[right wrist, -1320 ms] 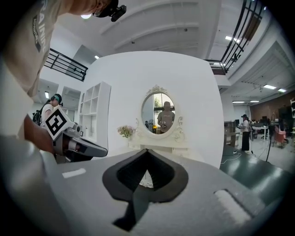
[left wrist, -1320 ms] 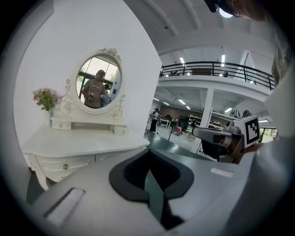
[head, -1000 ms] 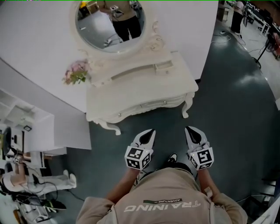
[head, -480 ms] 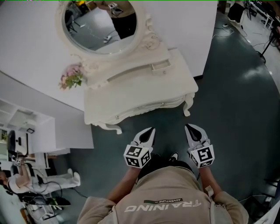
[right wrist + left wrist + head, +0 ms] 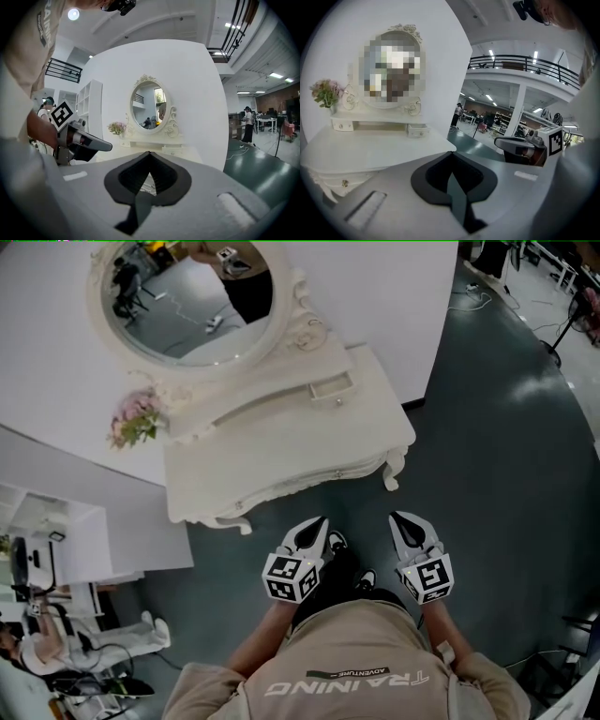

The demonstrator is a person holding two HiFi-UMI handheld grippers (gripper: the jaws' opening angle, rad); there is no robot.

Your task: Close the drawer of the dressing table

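The white dressing table [image 5: 281, 451] stands against the wall ahead of me, with an oval mirror [image 5: 183, 296] on top. A small drawer [image 5: 330, 388] at the right end of its upper shelf sticks out a little; it also shows in the left gripper view as the small drawer [image 5: 417, 131]. The wide front drawer [image 5: 319, 479] looks flush. My left gripper [image 5: 322, 522] and right gripper [image 5: 399, 518] hang side by side over the floor, short of the table's front edge. Both are shut with nothing between the jaws. The left gripper [image 5: 452, 153] and right gripper [image 5: 149, 153] point at the table.
Pink flowers [image 5: 131, 423] stand at the left end of the shelf. A white shelf unit [image 5: 56, 531] is to the left of the table. Dark green floor [image 5: 506, 427] stretches to the right. My shoes [image 5: 352, 563] are below the grippers.
The table has slid left and a little up in the head view as I shift. One shoe has stepped forward beside the left gripper. Both grippers stay shut and level.
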